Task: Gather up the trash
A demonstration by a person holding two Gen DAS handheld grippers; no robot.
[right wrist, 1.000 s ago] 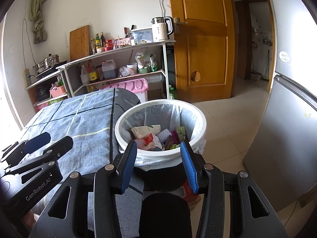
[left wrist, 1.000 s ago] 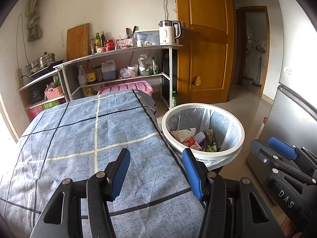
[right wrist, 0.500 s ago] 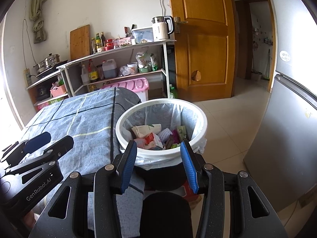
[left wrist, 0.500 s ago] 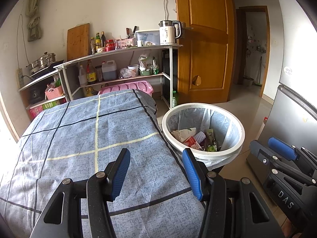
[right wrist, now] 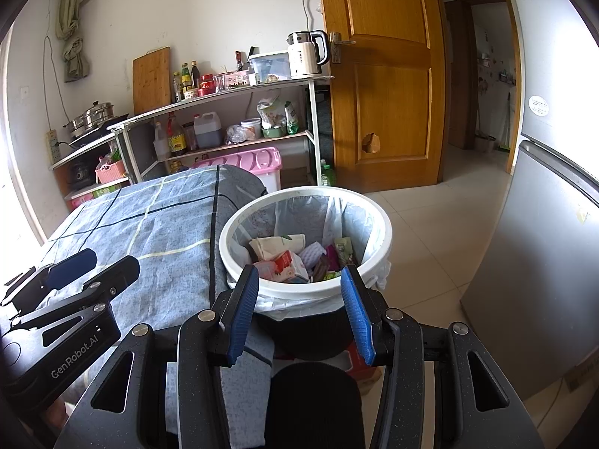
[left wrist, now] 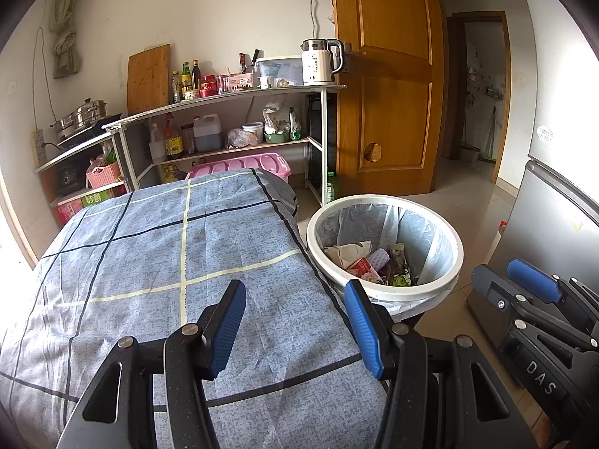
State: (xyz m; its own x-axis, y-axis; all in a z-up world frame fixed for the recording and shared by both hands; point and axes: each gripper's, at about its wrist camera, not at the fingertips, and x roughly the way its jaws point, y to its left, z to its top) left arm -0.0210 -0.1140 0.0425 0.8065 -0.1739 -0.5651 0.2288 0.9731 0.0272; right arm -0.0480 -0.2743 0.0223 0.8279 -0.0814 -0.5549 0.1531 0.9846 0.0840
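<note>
Left wrist view: my left gripper (left wrist: 295,321) hangs with fingers parted and empty over the blue checked cloth tabletop (left wrist: 157,262), bare of litter ahead. My right gripper (right wrist: 299,314), fingers likewise apart around nothing, sits just short of the white-rimmed, bag-lined bin (right wrist: 382,224) holding cartons and wrappers (right wrist: 288,258). Collecting looks finished; next, I'd gather the liner.

Right gripper (right wrist: 299,280) jaws apart, empty — above trash bin (right wrist: 378,265).
</note>
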